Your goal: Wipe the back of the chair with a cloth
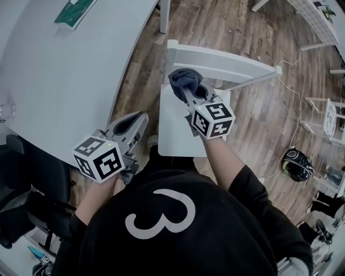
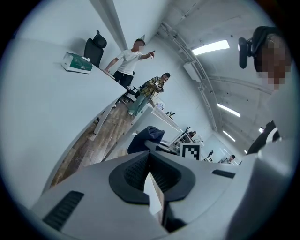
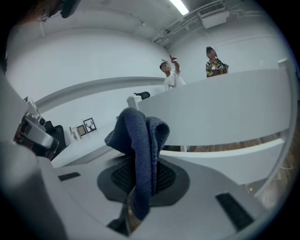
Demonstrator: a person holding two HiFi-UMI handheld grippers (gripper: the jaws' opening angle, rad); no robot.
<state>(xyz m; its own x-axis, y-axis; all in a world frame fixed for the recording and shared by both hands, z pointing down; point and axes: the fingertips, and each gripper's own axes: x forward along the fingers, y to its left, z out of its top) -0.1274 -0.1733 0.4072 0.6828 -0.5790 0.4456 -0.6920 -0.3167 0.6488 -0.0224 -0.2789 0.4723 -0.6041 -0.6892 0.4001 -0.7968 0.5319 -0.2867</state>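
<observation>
- Hard to tell whether the cloth (image 1: pixel 183 80) touches the chair (image 1: pixel 226 63). In the head view, bunched right at the left end of the top rail (image 3: pixel 225 108); in the right gripper view, held up in front of that rail.
- Tips of the right claw (image 1: pixel 188 90) buried under the cloth. Chair legs hidden beneath the seat, and the seat's near edge cut off by the person's black top.
- Right claw: clamped hard on the cloth, fabric squeezed between the pads and folding over above them.
- Left claw (image 1: pixel 139 119): pressed together with nothing held, hanging between the bench (image 1: pixel 64 81) and the seat, well apart from the cloth.
- Left of the chair, a wide white bench with a green box (image 1: pixel 73 11) near its far edge.
- Wooden floor (image 1: pixel 215 27) all round, with a dark helmet (image 1: pixel 295 164) lying on it at the right and a thin white cable (image 1: pixel 297 96) trailing over the boards past the chair.
- Far back in the left gripper view, two people (image 2: pixel 127 58), one with an arm stretched out, and a black office chair (image 2: pixel 95 47) behind the bench.
- Cloth: dark blue, coarse-woven, crumpled into a thick fold, one end dangling down past the pads.
- Chair: white and plain, with a flat seat and a back made of a broad rail above a slimmer one, an open gap between them.
</observation>
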